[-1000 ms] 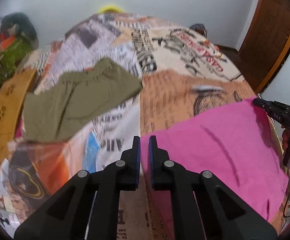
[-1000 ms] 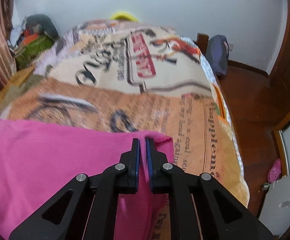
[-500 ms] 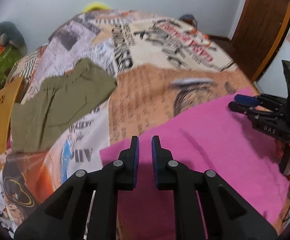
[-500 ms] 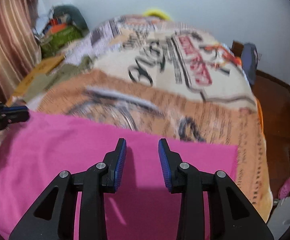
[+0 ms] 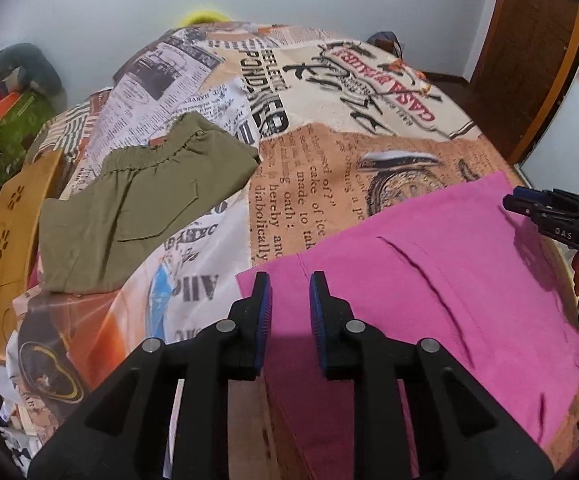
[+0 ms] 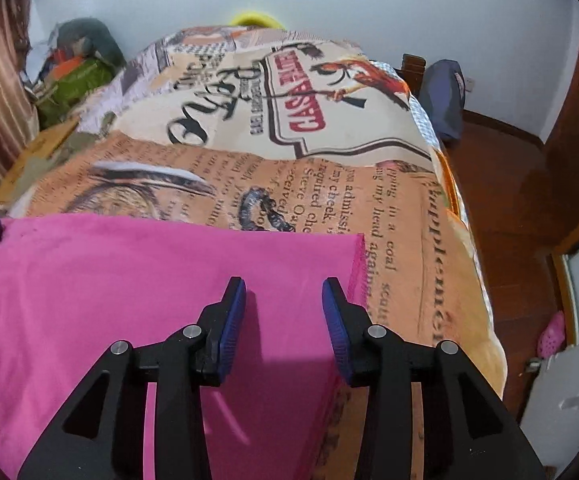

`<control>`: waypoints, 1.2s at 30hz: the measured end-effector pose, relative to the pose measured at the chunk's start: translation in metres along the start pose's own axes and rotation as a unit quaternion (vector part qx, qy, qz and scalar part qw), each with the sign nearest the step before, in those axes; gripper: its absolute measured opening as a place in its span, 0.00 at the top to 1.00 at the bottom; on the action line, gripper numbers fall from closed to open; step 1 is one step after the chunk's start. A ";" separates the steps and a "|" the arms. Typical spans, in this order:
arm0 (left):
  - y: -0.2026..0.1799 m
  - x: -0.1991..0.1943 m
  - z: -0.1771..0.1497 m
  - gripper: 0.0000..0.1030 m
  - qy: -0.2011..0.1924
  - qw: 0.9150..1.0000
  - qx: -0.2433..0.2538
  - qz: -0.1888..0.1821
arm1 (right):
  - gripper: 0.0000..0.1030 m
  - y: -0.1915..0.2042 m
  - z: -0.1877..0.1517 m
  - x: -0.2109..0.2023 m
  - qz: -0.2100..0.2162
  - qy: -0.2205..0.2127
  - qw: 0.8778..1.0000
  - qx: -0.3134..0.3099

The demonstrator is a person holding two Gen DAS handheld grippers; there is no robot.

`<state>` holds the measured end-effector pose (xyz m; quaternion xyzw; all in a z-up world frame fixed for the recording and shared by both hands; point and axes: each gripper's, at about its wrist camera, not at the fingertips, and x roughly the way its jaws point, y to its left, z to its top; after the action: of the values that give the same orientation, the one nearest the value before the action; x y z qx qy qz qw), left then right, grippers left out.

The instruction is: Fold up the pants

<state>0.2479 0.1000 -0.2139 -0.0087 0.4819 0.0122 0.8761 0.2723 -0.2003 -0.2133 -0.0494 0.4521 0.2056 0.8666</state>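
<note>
The pink pants point(image 5: 429, 280) lie flat on the bed point(image 5: 329, 184), filling the lower right of the left wrist view and the lower left of the right wrist view point(image 6: 129, 280). Their lower edge runs out of both frames behind the black gripper bodies, so the full outline cannot be made out.

The left gripper point(image 5: 288, 280) hangs over the pants' left corner with its blue-padded fingers point(image 5: 263, 304) spread and opening, nothing pinched between them. The right gripper point(image 6: 283, 286) sits above the pants' right edge, its fingers point(image 6: 231, 320) likewise apart and opening, with only flat cloth showing through the gap. Whether either pair touches the cloth cannot be told.

At the right edge of the left wrist view the right gripper point(image 5: 529, 204) shows again, partly cut off.

A folded olive garment point(image 5: 137, 200) lies at the left of that view, apart from the pink pants. The upper left clutter point(image 5: 9, 112) is blurred.
</note>
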 end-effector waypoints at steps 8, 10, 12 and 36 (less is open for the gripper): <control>-0.008 -0.072 -0.006 0.57 -0.055 0.998 -0.002 0.010 | 0.65 0.028 0.001 -0.076 0.018 -0.070 0.997 -0.020; -0.011 -0.091 -0.010 0.52 -0.069 0.998 0.000 0.009 | 0.63 0.040 0.000 -0.099 0.024 -0.092 0.995 -0.030; -0.016 -0.111 -0.017 0.46 -0.083 0.997 0.001 0.008 | 0.61 0.050 -0.003 -0.119 0.030 -0.112 0.993 -0.034; -0.032 -0.116 -0.108 0.21 -0.017 0.995 -0.052 -0.079 | 0.59 0.135 -0.080 -0.128 0.091 -0.092 0.991 -0.040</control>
<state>0.0956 0.0634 -0.1735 -0.0917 0.4638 -0.0319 0.8806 0.0928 -0.1392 -0.1440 -0.0234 0.3641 0.3048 0.8798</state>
